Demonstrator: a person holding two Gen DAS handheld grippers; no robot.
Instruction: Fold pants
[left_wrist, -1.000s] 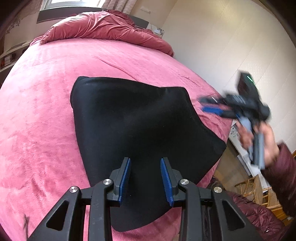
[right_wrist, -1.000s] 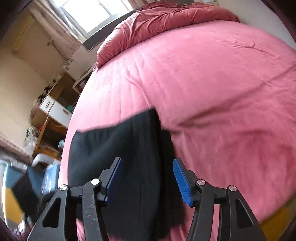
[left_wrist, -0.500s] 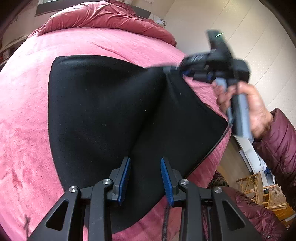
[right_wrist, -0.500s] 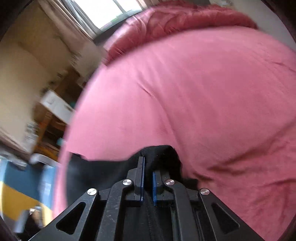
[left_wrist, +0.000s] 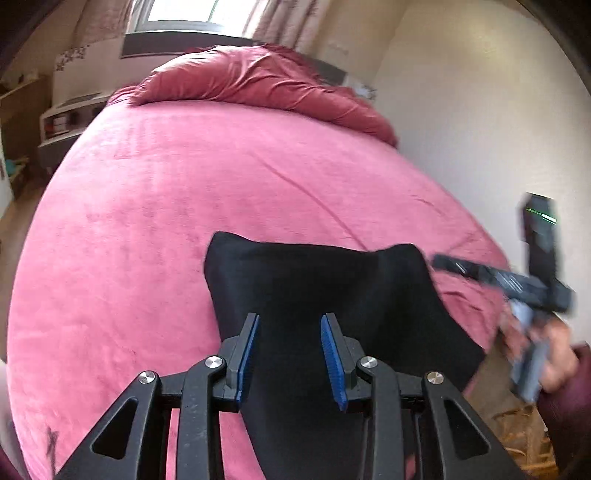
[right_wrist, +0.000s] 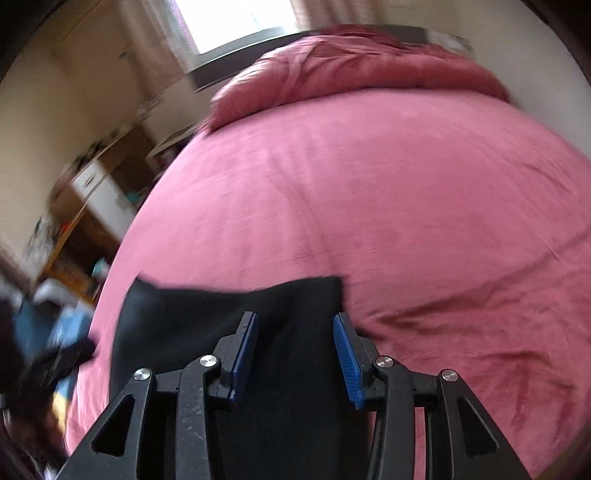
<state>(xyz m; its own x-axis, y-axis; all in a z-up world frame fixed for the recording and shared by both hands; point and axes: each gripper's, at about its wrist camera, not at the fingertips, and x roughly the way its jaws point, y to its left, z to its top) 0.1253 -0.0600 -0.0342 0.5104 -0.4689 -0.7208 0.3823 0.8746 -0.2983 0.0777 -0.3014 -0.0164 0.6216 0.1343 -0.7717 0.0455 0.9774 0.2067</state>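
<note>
The black pants (left_wrist: 325, 288) lie folded into a rough rectangle on the pink bed (left_wrist: 184, 221), near its front right edge. My left gripper (left_wrist: 290, 354) is open and empty, hovering over the near part of the pants. My right gripper (right_wrist: 295, 354) is open and empty above the pants (right_wrist: 207, 321), close to their far right corner. It also shows blurred in the left wrist view (left_wrist: 443, 263), just right of that corner and apart from the cloth.
A bunched dark red duvet (left_wrist: 258, 81) lies across the head of the bed under a window (left_wrist: 184, 14). A white wall (left_wrist: 480, 110) runs along the right. Wooden shelves and drawers (right_wrist: 99, 192) stand left of the bed.
My right gripper was shut on the far right corner of the pants; it has opened and drawn back to the right. The pants now lie flat. My left gripper stayed open.
</note>
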